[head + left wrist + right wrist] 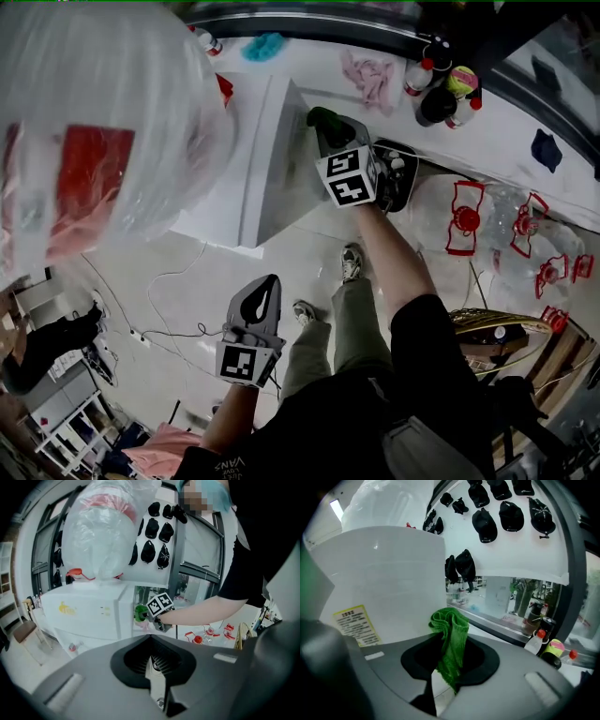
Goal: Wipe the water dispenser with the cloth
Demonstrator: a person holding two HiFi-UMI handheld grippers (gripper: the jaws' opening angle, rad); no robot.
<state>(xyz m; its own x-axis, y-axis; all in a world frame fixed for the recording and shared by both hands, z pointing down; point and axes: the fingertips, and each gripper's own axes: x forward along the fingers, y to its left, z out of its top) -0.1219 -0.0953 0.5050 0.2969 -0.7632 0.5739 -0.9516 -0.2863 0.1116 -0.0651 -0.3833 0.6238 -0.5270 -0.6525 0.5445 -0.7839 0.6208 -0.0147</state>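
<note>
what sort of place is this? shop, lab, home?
Likely a workroom or staged shop corner, not a home: black caps on a white wall board, a bottled water dispenser, empty water jugs on the floor.

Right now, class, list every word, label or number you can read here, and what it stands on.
No text reads clearly.
The yellow label on the water dispenser side: print too small to read.
The yellow mark on its front: blurred.
The pale print on the person's black top: unreadable.
</note>
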